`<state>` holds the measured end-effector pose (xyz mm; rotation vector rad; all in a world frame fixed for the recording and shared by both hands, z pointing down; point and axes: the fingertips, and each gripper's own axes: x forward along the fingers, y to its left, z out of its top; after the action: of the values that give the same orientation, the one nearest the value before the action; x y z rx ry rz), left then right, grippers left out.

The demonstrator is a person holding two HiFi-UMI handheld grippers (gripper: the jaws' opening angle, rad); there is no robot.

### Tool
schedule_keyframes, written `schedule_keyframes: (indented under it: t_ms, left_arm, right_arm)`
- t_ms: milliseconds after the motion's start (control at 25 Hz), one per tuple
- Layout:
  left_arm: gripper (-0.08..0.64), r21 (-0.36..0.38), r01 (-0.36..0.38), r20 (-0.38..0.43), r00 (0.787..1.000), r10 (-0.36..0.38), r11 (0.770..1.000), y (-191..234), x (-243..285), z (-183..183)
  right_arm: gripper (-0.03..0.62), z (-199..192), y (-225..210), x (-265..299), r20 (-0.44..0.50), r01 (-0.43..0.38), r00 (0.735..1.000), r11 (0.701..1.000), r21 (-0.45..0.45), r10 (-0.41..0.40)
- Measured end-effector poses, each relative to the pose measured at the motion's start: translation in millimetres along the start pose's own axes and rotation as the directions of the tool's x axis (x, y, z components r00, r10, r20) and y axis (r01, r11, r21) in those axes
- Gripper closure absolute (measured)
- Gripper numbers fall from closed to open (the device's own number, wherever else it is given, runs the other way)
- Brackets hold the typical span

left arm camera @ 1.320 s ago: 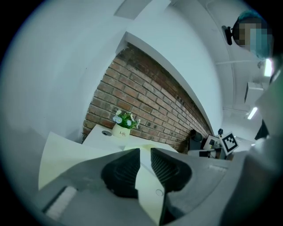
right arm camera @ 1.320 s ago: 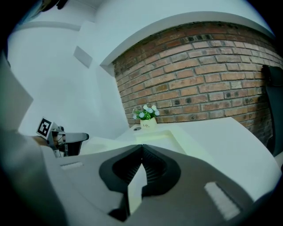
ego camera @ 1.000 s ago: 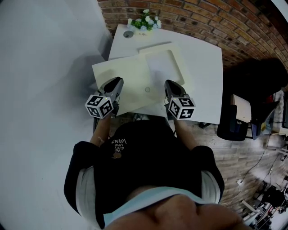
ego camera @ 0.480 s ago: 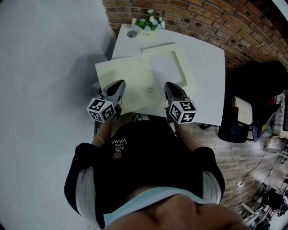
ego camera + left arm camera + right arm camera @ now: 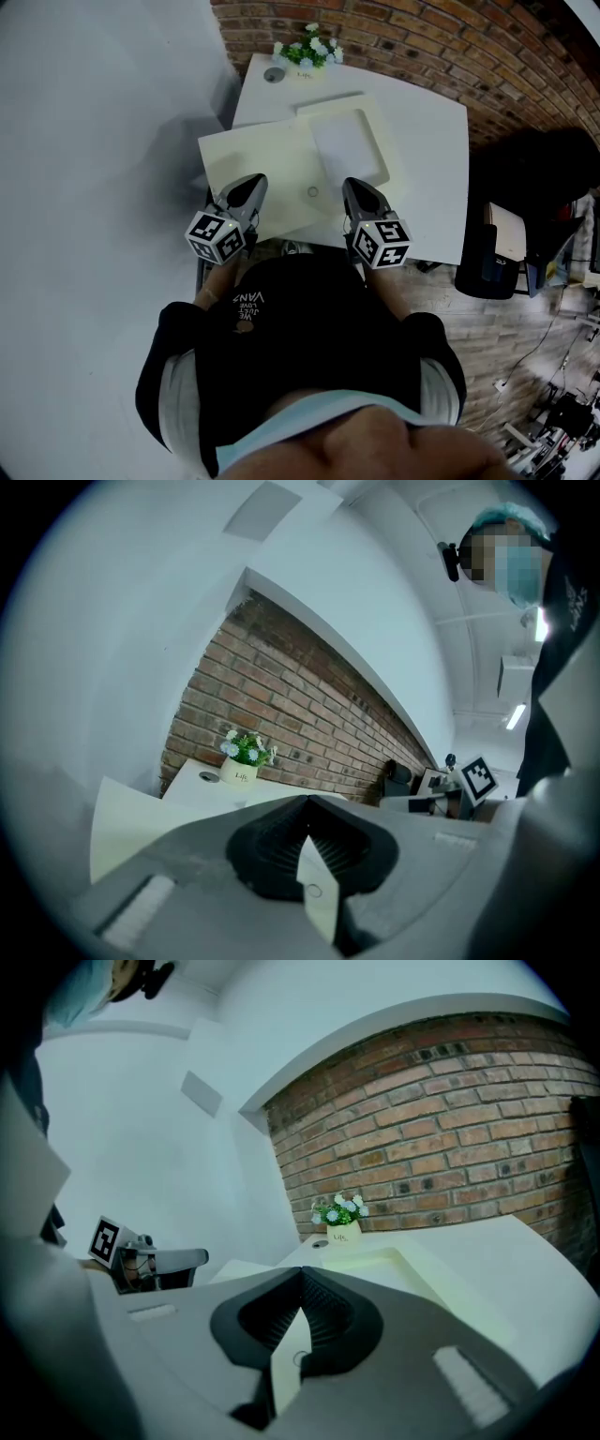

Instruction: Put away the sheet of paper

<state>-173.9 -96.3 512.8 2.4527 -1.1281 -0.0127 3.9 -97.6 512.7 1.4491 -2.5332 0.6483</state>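
Cream and thin, the sheet lies on the near-left part of the white tabletop. Its 9 o'clock corner juts past the tabletop's edge, and its 3 o'clock side lies against or just over a shallow cream tray. I cannot tell which. A small ring marks the sheet close to its 6 o'clock edge. A pot of flowers stands far off at 12 o'clock.

The change is at the left tongs. A second ago they stood partly spread over the sheet's 7 o'clock corner; now they are pressed together, and the left gripper view shows a sliver of cream caught between the ribbed pads. The right tongs sit at the 5 o'clock corner, and the right gripper view shows them closed on the same edge, with the ring just beyond. The sheet itself lies much where it did, still resting on the tabletop.

So the grasp looks complete — both near corners are pinched and nothing is lifted yet. The sheet is not put away, and most of the task remains. The tray at 1 o'clock looks the likely home for it, which would call for raising both tongs together and carrying away from the body. A sheet this thin may sag or buckle between two grips, so the pair should hold their spacing.
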Motion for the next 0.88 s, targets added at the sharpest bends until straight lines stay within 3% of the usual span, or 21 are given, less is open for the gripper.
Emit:
schedule_keyframes:
  t_ms: [880]
  left_arm:
    - [0.561,0.003,0.01,0.001,1.0,-0.01,1.0,-2.4,6.3,0.4]
  right_arm:
    - [0.594,6.5,0.2,4.5,0.011,0.009,1.0,1.0,-0.015,-0.009]
